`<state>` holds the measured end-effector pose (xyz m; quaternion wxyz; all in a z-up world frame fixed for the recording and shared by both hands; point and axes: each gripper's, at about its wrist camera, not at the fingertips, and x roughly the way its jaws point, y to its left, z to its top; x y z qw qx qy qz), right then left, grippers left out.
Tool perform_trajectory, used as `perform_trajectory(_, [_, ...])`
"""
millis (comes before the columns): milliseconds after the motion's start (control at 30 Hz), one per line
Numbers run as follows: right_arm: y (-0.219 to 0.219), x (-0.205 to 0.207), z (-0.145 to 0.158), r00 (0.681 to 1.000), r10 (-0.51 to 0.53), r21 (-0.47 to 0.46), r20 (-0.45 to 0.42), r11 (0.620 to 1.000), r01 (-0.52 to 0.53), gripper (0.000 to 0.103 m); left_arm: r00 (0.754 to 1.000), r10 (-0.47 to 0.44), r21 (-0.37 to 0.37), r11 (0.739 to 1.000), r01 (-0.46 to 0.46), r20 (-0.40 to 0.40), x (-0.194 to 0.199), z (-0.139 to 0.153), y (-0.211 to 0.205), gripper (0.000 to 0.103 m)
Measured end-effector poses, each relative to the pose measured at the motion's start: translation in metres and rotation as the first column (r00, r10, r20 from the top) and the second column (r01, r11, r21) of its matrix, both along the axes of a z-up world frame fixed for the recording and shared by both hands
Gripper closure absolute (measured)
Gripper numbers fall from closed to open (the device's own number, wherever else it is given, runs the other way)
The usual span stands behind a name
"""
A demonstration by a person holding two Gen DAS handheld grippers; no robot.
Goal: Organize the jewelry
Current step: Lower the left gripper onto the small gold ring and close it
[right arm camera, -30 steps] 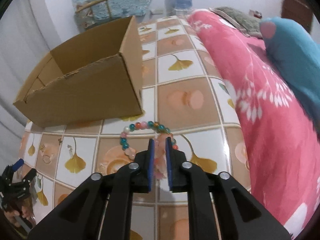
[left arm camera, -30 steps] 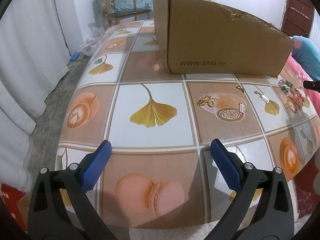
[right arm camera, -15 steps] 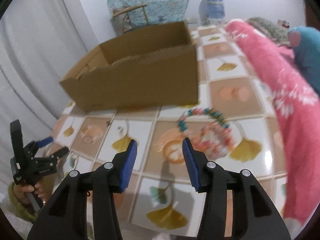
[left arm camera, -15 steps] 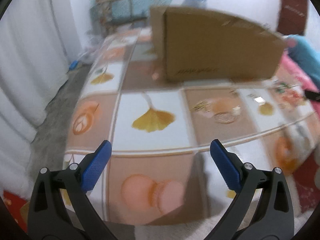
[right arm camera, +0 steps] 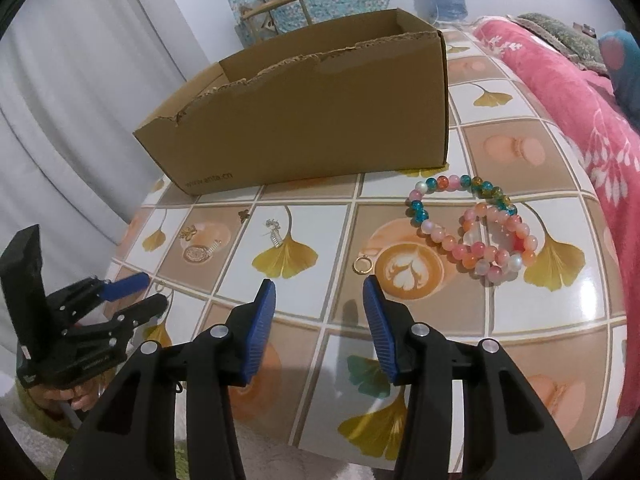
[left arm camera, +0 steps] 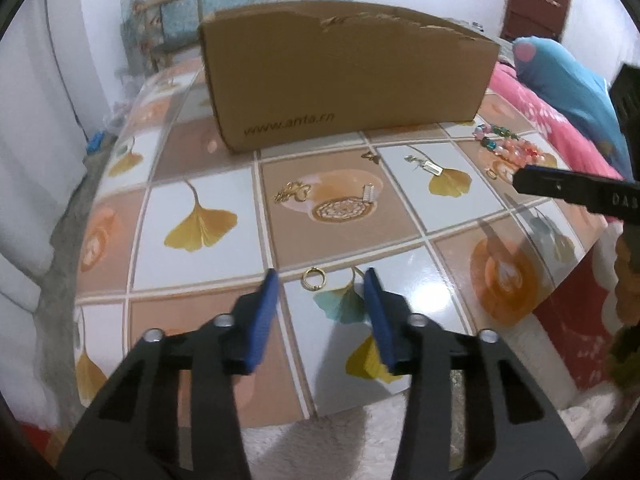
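A small gold ring (left arm camera: 314,279) lies on the tiled table (left arm camera: 400,208), in the gap between my left gripper's (left arm camera: 320,288) blue fingertips. Its jaws are closing and the pads are clear of the ring. My right gripper (right arm camera: 319,292) stands open over the table with nothing between its fingers; a second gold ring (right arm camera: 362,265) lies just ahead of its right fingertip. Two bead bracelets, one multicoloured (right arm camera: 460,184) and one pink (right arm camera: 496,240), lie to its front right. A gold charm (left arm camera: 292,192), a silver bar (left arm camera: 368,192) and an earring (left arm camera: 426,165) sit mid-table before the open cardboard box (right arm camera: 320,120).
A pink blanket (right arm camera: 560,72) and a blue plush (left arm camera: 568,92) border the table's right side. White curtains (right arm camera: 80,80) hang at the left and a wooden chair (right arm camera: 276,12) stands behind the box. The table's near edge (left arm camera: 360,404) runs just under both grippers.
My left gripper has moved over to the gold ring and its jaws have narrowed from wide open. My right gripper has opened, backed off the bracelets and swung left.
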<state>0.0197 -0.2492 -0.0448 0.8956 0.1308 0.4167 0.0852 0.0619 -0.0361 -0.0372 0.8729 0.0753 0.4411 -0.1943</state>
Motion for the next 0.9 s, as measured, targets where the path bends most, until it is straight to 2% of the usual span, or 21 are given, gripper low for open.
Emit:
perform_trajectory(33, [0.0003, 0.0002, -0.0005, 1.0, -0.001, -0.001, -0.001, 1.0, 0.001, 0.058, 1.0, 0.001, 0.0, 1.0, -0.001, 0.001, 0.001, 0.0001, 0.0013, 0.074])
perform_trajectory(167, [0.0017, 0.0009, -0.0029, 1.0, 0.0, 0.002, -0.004, 1.0, 0.0, 0.058, 1.0, 0.008, 0.002, 1.0, -0.008, -0.012, 0.0049, -0.0001, 0.002, 0.084])
perform_trajectory(400, [0.0019, 0.0011, -0.0041, 1.0, 0.0, -0.002, -0.005, 1.0, 0.0, 0.058, 1.0, -0.016, 0.038, 0.999, 0.016, -0.004, 0.0028, 0.0, -0.0025, 0.085])
perform_trajectory(567, [0.0014, 0.0009, -0.0043, 1.0, -0.006, -0.005, -0.007, 1.0, 0.006, 0.058, 0.999, -0.035, 0.038, 0.999, 0.035, -0.001, 0.0019, 0.0004, -0.0044, 0.092])
perform_trajectory(900, [0.0014, 0.0044, -0.0033, 1.0, -0.019, -0.034, -0.005, 0.999, 0.018, 0.058, 0.999, -0.051, 0.039, 0.998, 0.05, 0.01, 0.002, 0.0, -0.0059, 0.093])
